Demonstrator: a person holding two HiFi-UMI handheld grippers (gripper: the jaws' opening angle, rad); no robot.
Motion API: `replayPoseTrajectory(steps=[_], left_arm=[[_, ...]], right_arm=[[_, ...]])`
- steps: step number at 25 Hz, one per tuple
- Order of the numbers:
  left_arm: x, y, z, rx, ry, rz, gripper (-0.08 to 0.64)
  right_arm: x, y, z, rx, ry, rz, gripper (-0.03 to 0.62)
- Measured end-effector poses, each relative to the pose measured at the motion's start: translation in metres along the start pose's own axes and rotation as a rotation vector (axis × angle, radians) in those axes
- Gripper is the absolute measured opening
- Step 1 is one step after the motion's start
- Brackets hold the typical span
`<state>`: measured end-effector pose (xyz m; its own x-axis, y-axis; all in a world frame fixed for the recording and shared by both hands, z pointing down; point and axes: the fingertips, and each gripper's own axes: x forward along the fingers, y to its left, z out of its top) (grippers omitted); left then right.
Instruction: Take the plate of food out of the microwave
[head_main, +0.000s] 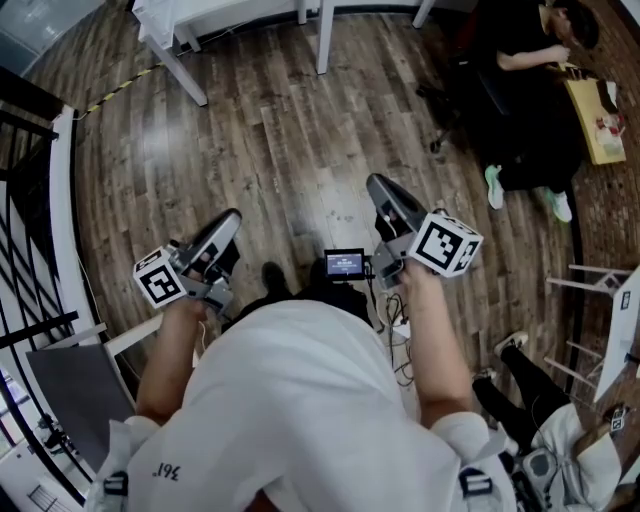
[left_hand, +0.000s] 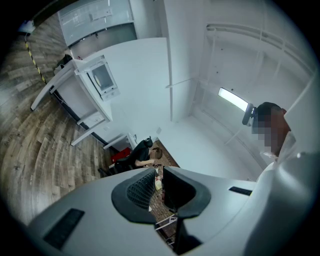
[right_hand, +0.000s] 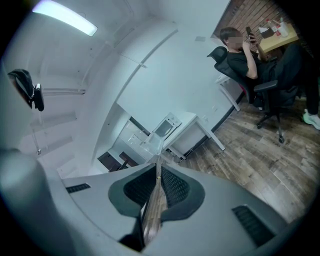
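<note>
A white microwave (left_hand: 102, 79) stands on a white table (left_hand: 60, 82) across the room; in the right gripper view the microwave (right_hand: 164, 128) is small and far off. No plate of food shows in any view. My left gripper (head_main: 232, 218) is held at waist height over the wooden floor, and in its own view the left gripper (left_hand: 159, 172) has a narrow gap between its pads with nothing in it. My right gripper (head_main: 380, 185) is held out beside it; seen from its own camera, the right gripper (right_hand: 158, 167) has its tips together and is empty.
A person in black (head_main: 520, 90) sits on an office chair at the far right, beside a yellow bag (head_main: 597, 120). White table legs (head_main: 185, 70) stand ahead to the left. A black railing (head_main: 30, 250) runs along the left. Another person's legs (head_main: 530, 385) show at lower right.
</note>
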<state>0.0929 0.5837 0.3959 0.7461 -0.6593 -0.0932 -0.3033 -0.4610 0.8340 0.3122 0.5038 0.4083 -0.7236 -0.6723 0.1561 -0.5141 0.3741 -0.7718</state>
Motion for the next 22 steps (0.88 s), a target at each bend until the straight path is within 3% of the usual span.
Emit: replayPoseTrajectory(steps=[12, 22], left_arm=[[0.048, 0.011, -0.011, -0.048, -0.034, 0.021, 0.054], [0.087, 0.023, 0.012, -0.029, -0.029, 0.062, 0.054]], right_arm=[[0.010, -0.039, 0.026, 0.001, 0.069, -0.049, 0.031], [0.054, -0.052, 0.054, -0.022, 0.131, 0.002, 0.031]])
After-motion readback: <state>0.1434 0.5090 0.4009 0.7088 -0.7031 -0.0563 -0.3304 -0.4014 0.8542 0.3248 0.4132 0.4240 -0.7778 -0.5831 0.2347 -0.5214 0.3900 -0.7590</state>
